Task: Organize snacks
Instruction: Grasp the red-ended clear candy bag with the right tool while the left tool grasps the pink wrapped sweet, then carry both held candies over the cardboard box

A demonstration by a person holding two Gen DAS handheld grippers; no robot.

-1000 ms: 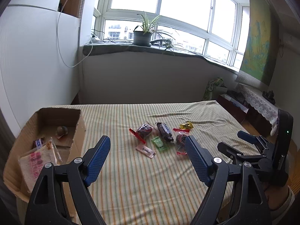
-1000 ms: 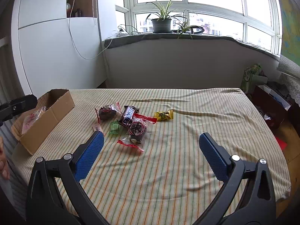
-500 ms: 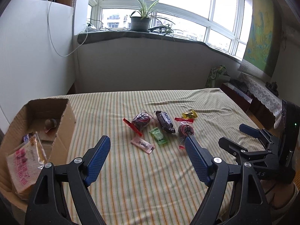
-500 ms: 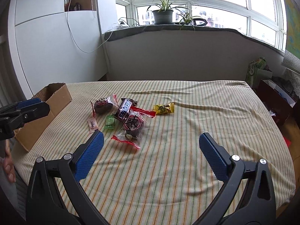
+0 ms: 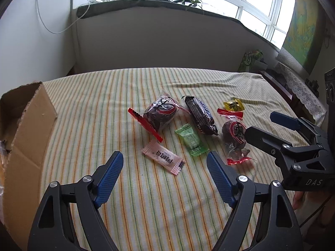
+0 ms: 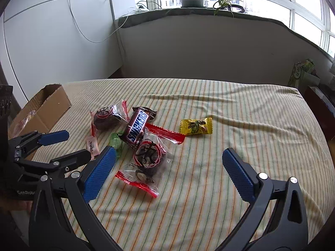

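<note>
A striped cloth [image 6: 240, 113] covers the table, and an open cardboard box [image 5: 27, 138] sits at its left edge with packets inside. Both grippers hang above the cloth with jaws spread wide and nothing between them: the left gripper [image 5: 165, 177] over the pink sachet [image 5: 163, 156], the right gripper [image 6: 167, 172] over a red-edged clear bag of dark sweets [image 6: 146, 163]. The snacks lie clustered mid-cloth (all outside the box): a Snickers bar [image 6: 137, 128] beside a second clear bag [image 6: 108, 117], a green candy [image 5: 191, 139], and a yellow candy [image 6: 196, 126] slightly apart.
</note>
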